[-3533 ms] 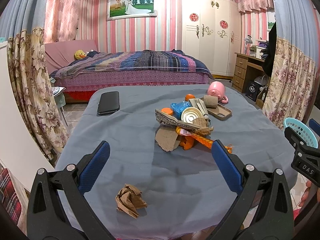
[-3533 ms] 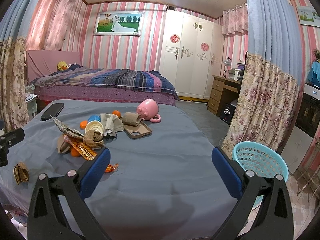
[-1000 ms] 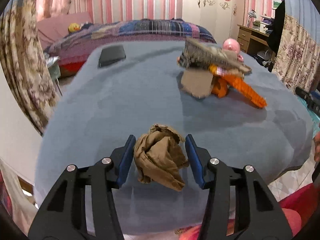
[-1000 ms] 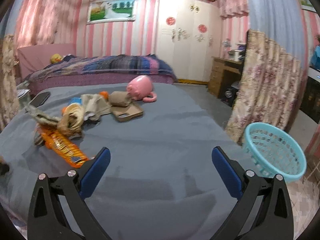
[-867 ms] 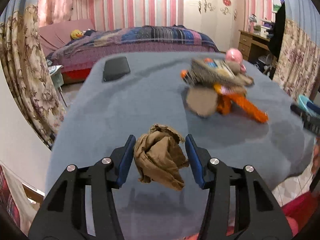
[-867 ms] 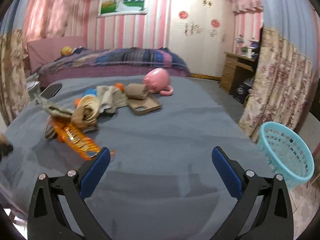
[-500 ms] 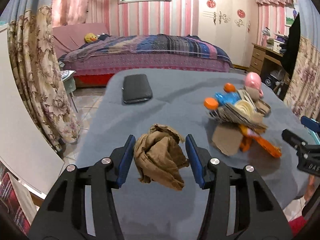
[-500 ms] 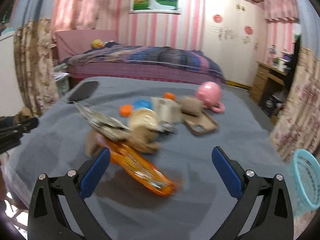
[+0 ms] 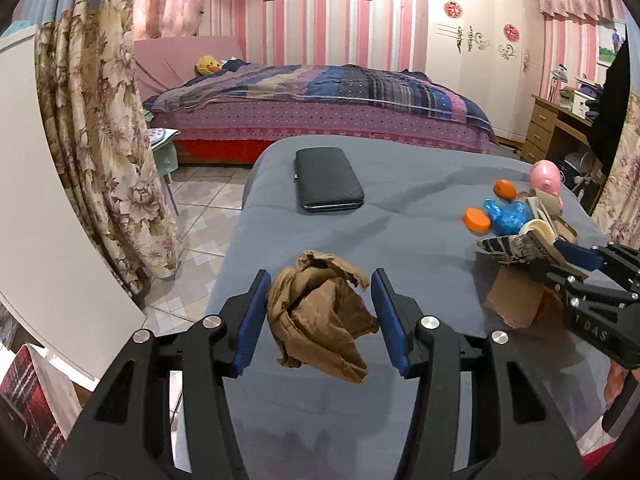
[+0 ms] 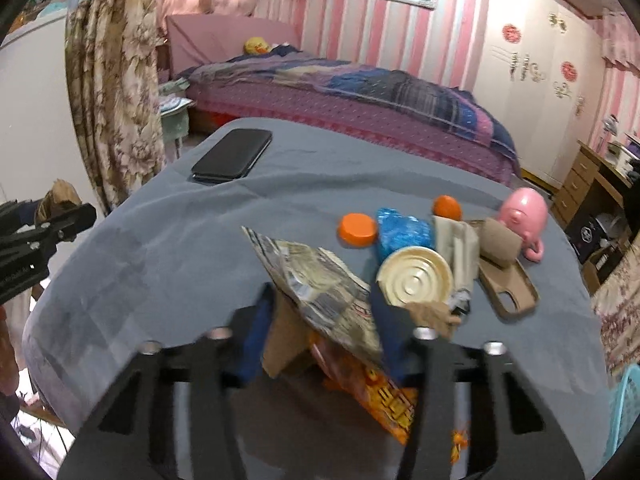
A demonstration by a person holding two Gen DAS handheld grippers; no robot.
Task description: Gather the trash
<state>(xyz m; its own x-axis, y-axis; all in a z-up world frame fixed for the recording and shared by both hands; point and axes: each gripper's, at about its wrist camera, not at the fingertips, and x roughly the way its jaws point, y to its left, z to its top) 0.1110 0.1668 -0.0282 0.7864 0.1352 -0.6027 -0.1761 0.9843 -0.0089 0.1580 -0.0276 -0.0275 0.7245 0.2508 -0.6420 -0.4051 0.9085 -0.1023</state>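
Soft, even indoor light — fisheye-bent edges, dark corners — right wrist view motion-blurred.

Black phone (image 9: 328,179) flat on grey-covered surface (image 9: 400,184), far left. Pink piggy mug (image 10: 524,211) far right, brown phone case (image 10: 508,284) just near it. Bed (image 9: 320,100), white wardrobe (image 9: 480,48) beyond.
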